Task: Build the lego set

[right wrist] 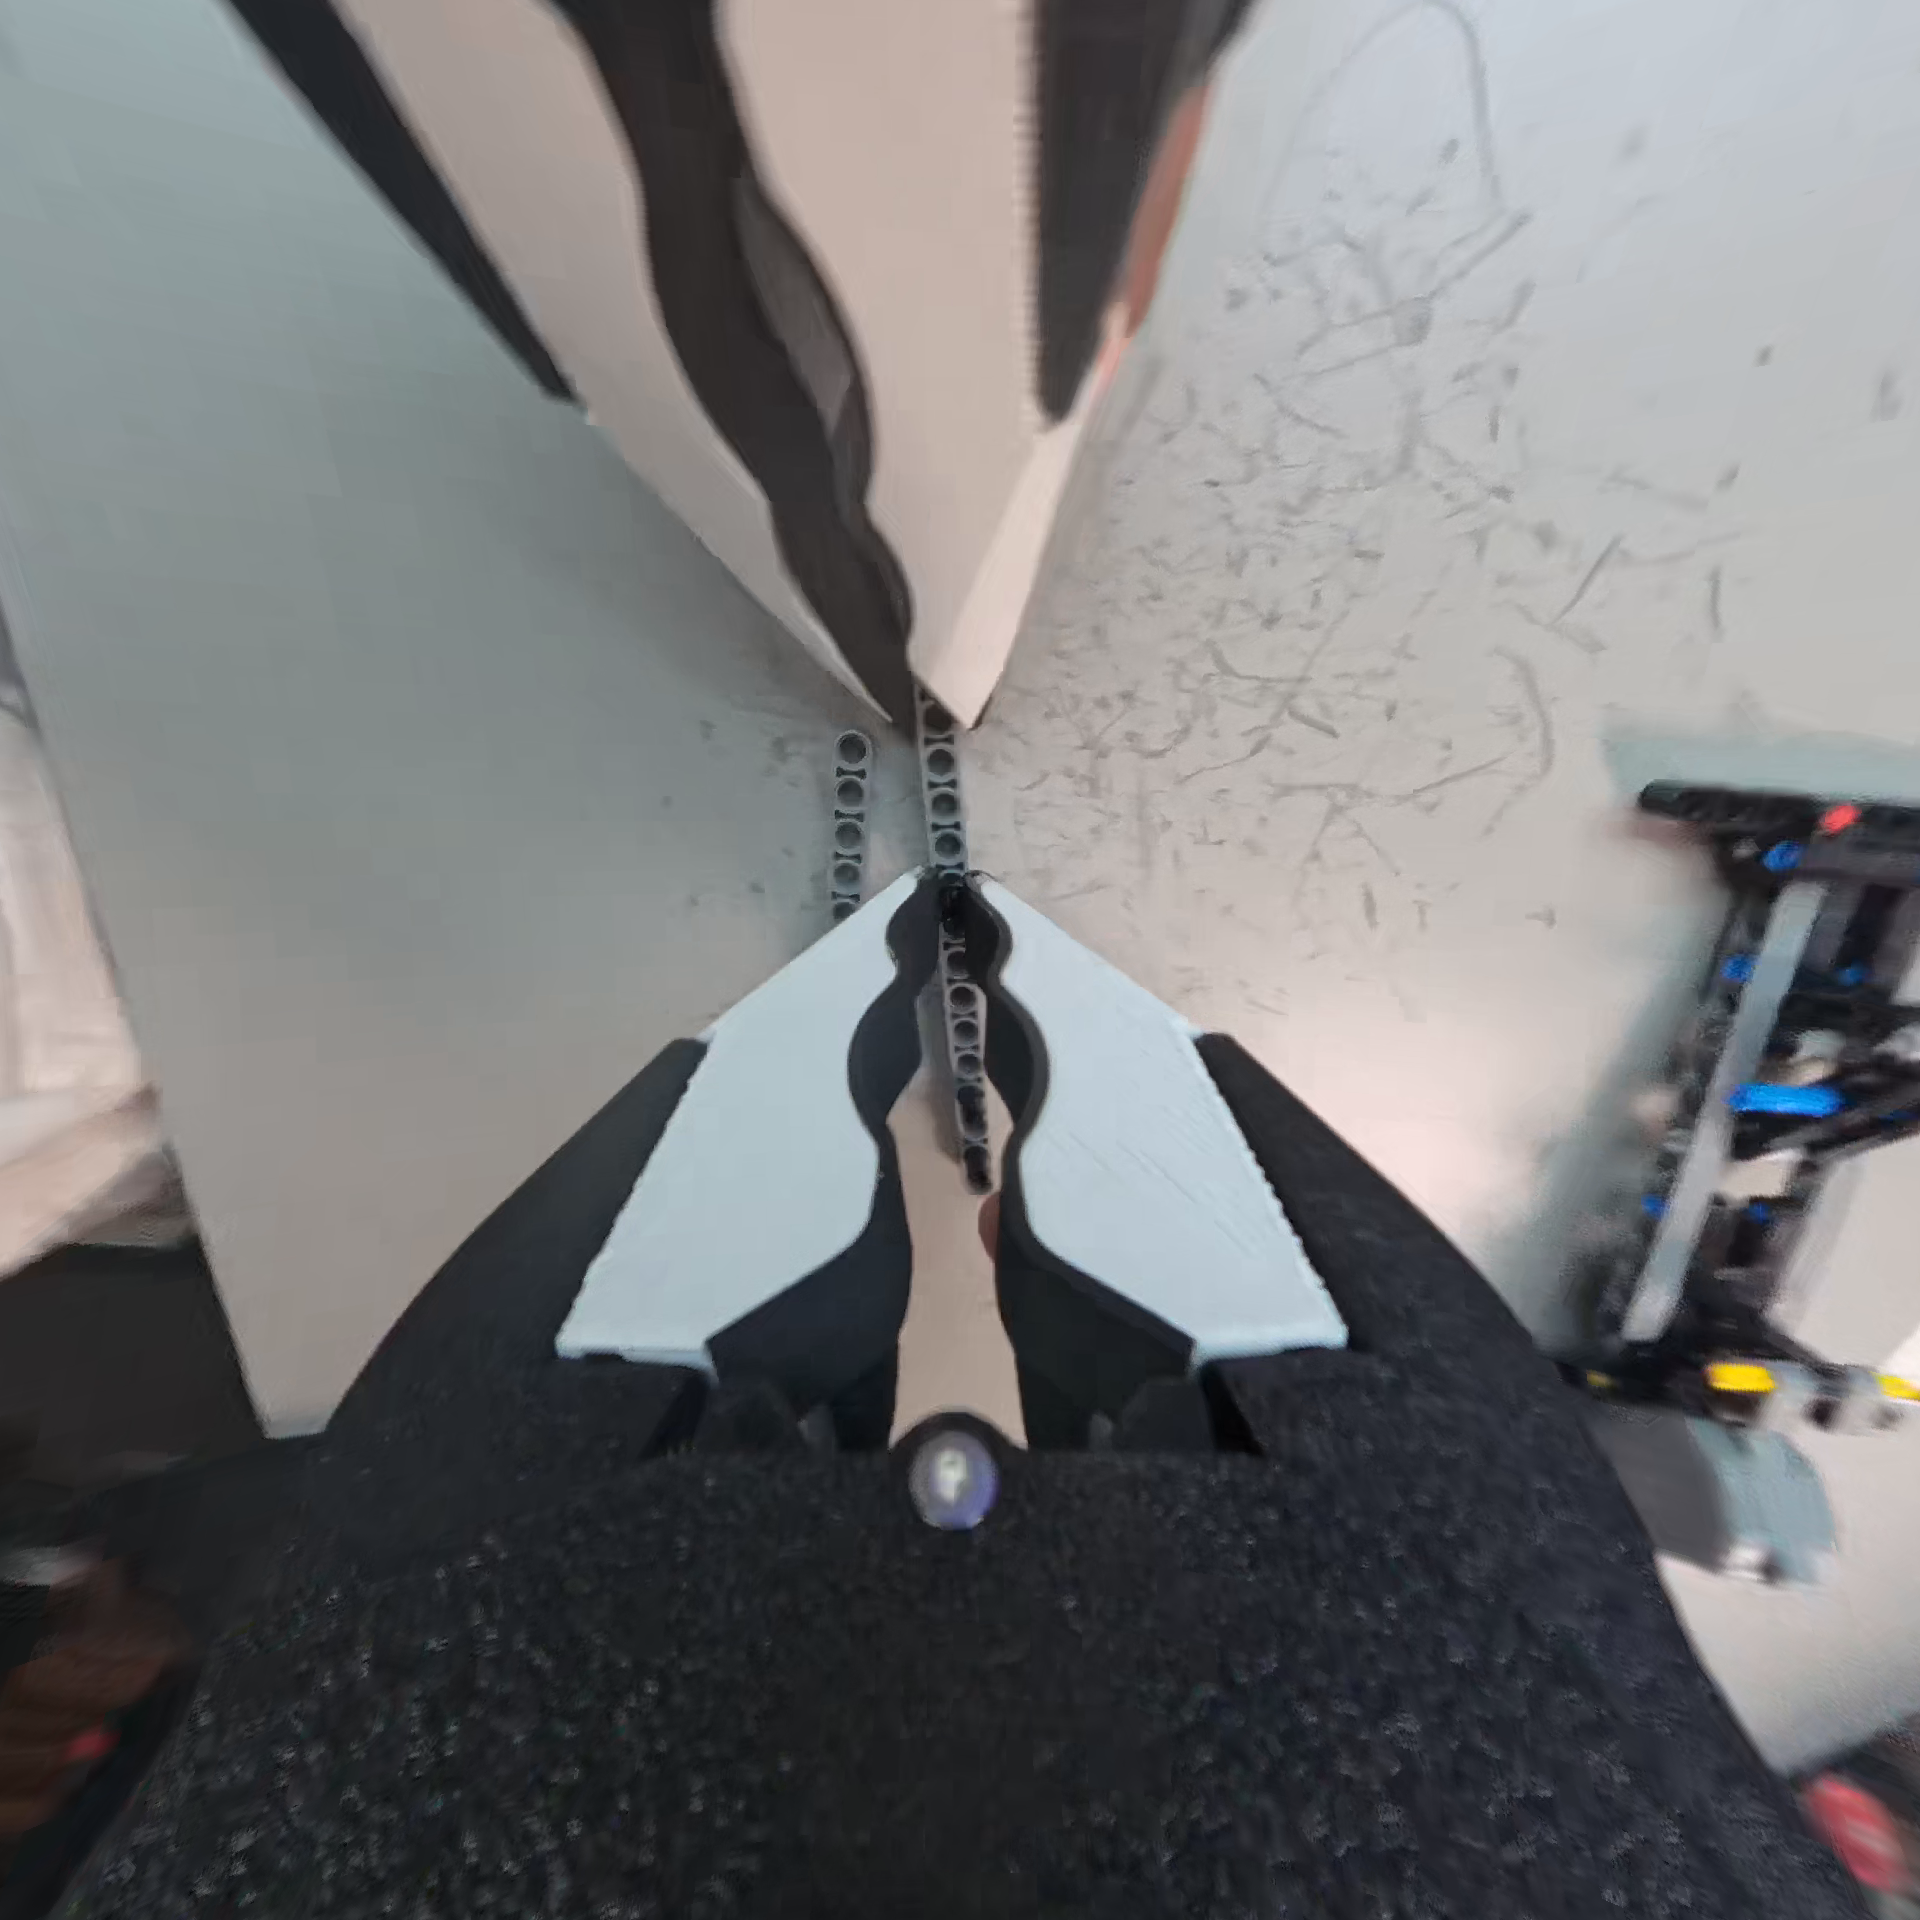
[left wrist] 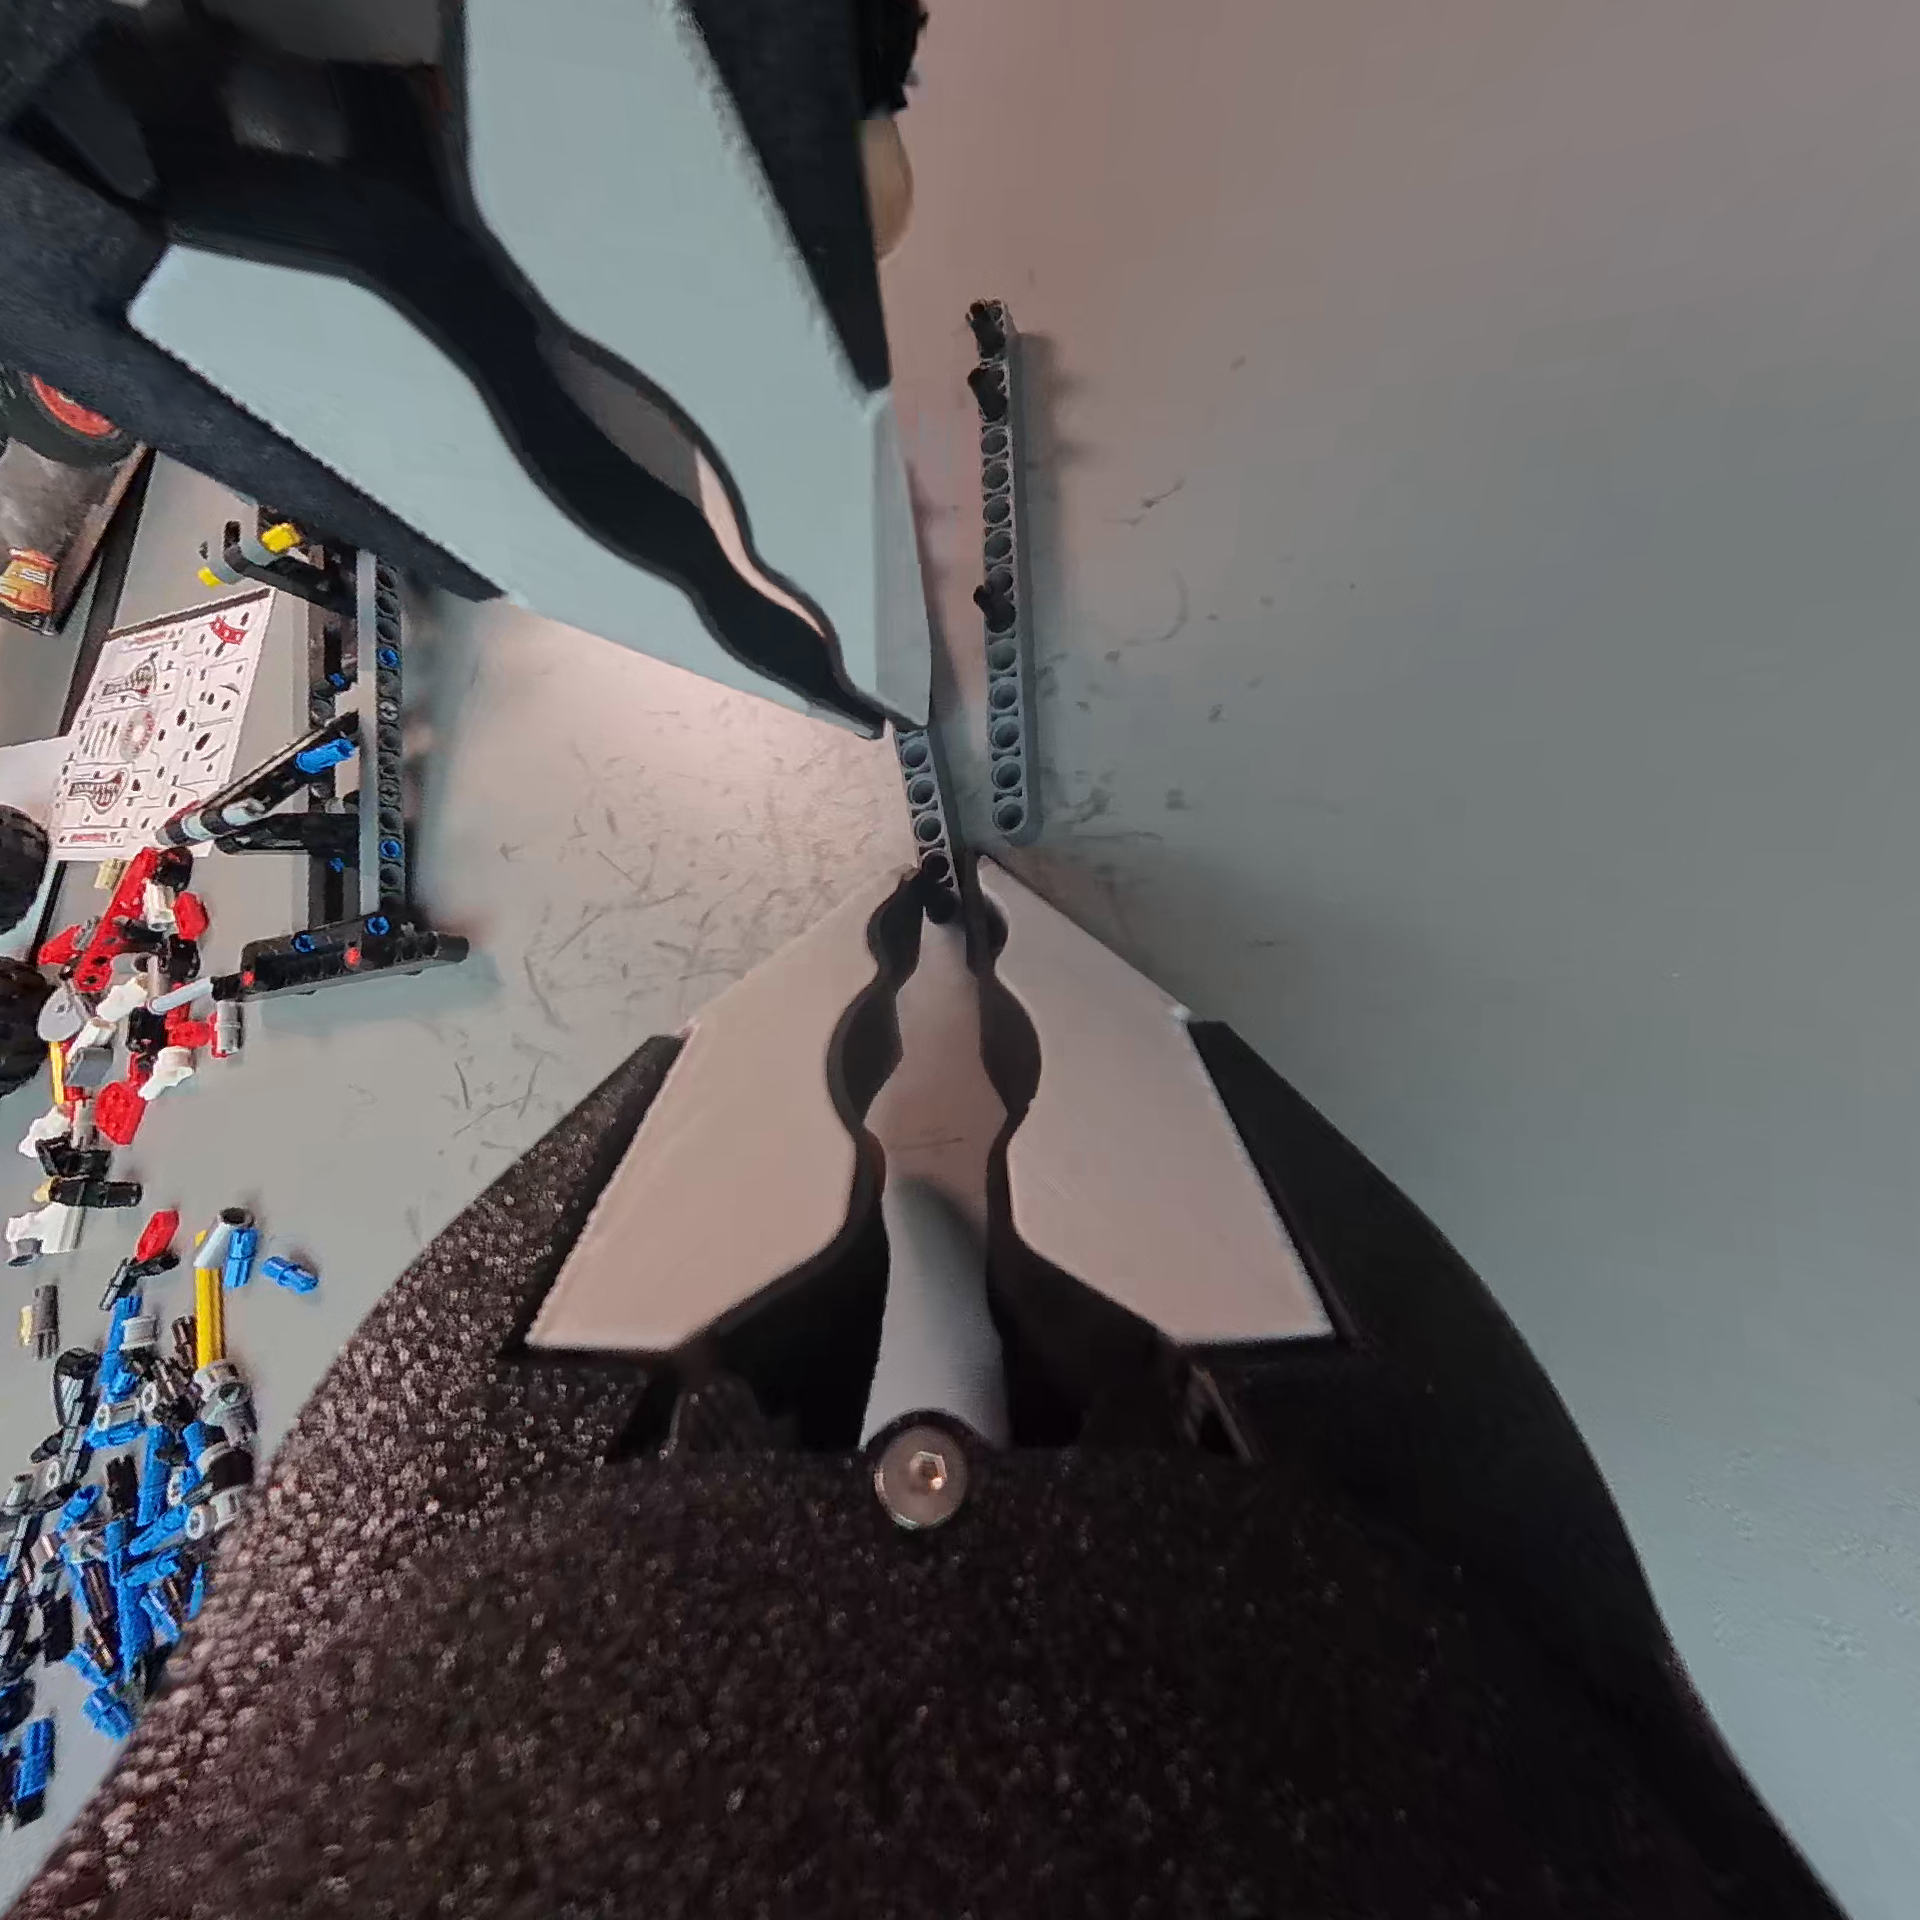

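Observation:
A grey beam with holes (left wrist: 925, 805) is held above the table between both grippers. My left gripper (left wrist: 940, 899) is shut on its near end. My right gripper (left wrist: 899, 722) comes in from the upper left and is shut on its other end. In the right wrist view the same beam (right wrist: 940, 790) runs back between the fingers of my right gripper (right wrist: 951, 883), and my left gripper (right wrist: 935, 712) meets it from above. A second long grey beam (left wrist: 1003, 582) with black pins lies on the table just beside it; it also shows in the right wrist view (right wrist: 850, 821).
A partly built black and grey frame (left wrist: 364, 779) with blue pins lies to the left, and at the right in the right wrist view (right wrist: 1766, 1091). Loose red, blue, black and yellow parts (left wrist: 125, 1455), a sticker sheet (left wrist: 166, 717) and a tyre (left wrist: 16, 862) lie on the scratched grey table (left wrist: 1455, 935). My two grippers' fingertips are within a few centimetres of each other.

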### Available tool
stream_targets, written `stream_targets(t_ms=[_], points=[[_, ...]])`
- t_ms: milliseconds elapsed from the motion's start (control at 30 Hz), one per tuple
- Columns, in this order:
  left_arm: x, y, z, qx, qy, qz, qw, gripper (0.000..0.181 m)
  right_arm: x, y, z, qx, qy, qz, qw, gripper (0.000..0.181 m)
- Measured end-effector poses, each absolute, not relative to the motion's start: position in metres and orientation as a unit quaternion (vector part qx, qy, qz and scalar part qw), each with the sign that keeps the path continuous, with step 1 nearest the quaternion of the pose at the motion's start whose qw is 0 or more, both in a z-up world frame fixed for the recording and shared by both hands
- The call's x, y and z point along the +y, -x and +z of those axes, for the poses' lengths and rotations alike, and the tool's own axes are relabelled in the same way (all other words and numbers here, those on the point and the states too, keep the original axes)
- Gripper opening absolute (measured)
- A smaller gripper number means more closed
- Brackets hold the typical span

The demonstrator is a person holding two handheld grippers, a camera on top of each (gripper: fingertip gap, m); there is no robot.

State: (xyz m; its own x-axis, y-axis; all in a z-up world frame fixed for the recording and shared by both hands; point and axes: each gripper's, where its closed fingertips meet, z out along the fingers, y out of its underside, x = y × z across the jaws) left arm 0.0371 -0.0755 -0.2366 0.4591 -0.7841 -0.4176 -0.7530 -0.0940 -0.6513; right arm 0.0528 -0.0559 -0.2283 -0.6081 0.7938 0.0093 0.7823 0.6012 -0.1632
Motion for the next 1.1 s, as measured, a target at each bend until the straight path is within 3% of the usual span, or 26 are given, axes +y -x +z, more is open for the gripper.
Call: stream_targets(t_ms=[67,400,667,800,967,1100], points=[[-0.075,-0.037,-0.236,0.513,0.744,-0.016,0.427,0.010,-0.057,-0.050,-0.228,-0.849,0.516,0.114,0.003,0.003],[-0.075,-0.037,-0.236,0.509,0.747,-0.021,0.427,0.009,-0.062,-0.050,-0.229,-0.853,0.499,0.146,0.047,0.003],[-0.076,-0.037,-0.234,0.507,0.747,-0.026,0.429,0.010,-0.067,-0.033,-0.180,-0.690,0.577,0.418,0.127,0.004],[-0.071,-0.034,-0.202,0.452,0.741,-0.079,0.491,0.024,-0.066,-0.028,-0.140,-0.567,0.593,0.547,0.166,0.004],[-0.071,-0.034,-0.132,0.346,0.684,-0.169,0.620,0.024,-0.068,-0.025,-0.109,-0.434,0.588,0.654,0.195,0.004],[-0.072,-0.034,-0.117,0.336,0.662,-0.148,0.654,0.015,-0.072,-0.022,-0.106,-0.393,0.581,0.681,0.208,0.004]])
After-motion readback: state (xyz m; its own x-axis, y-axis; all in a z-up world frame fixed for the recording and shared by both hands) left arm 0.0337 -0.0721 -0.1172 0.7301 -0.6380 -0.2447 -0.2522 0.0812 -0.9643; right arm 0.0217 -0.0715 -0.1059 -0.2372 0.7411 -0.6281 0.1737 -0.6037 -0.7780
